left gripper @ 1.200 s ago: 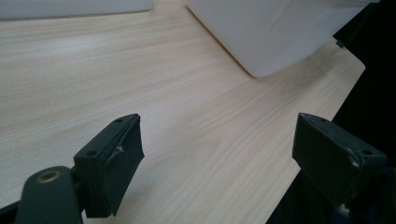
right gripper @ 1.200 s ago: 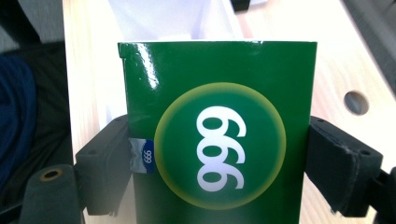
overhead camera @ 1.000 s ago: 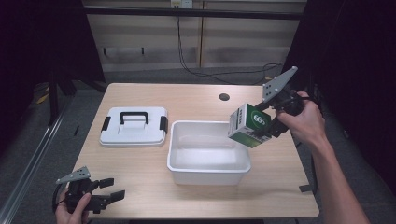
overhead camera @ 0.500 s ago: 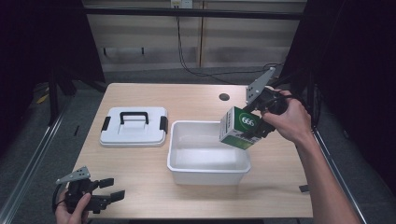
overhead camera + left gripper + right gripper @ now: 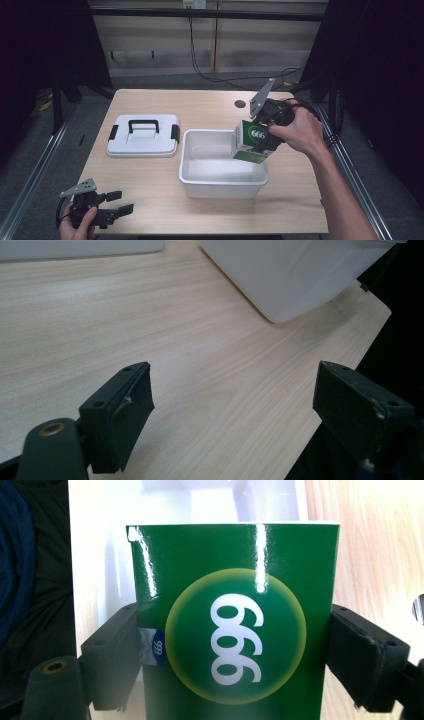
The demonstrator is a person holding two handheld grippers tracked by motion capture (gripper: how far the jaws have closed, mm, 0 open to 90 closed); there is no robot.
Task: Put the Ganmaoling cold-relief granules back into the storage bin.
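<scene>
The right gripper [image 5: 260, 142] holds a green box [image 5: 251, 142] w/ "666" on it, tilted over the right part of the white tub [image 5: 222, 182]. A white lid [image 5: 143, 135] lies left of the tub. The left gripper [image 5: 117, 210] rests at the table [image 5: 200, 105] front-left corner, jaws apart, apparently empty.

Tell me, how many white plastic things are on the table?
2. A white plastic lid with a black handle lies flat at the table's left; an open white plastic bin sits beside it, mid-table. None seem hidden.
</scene>
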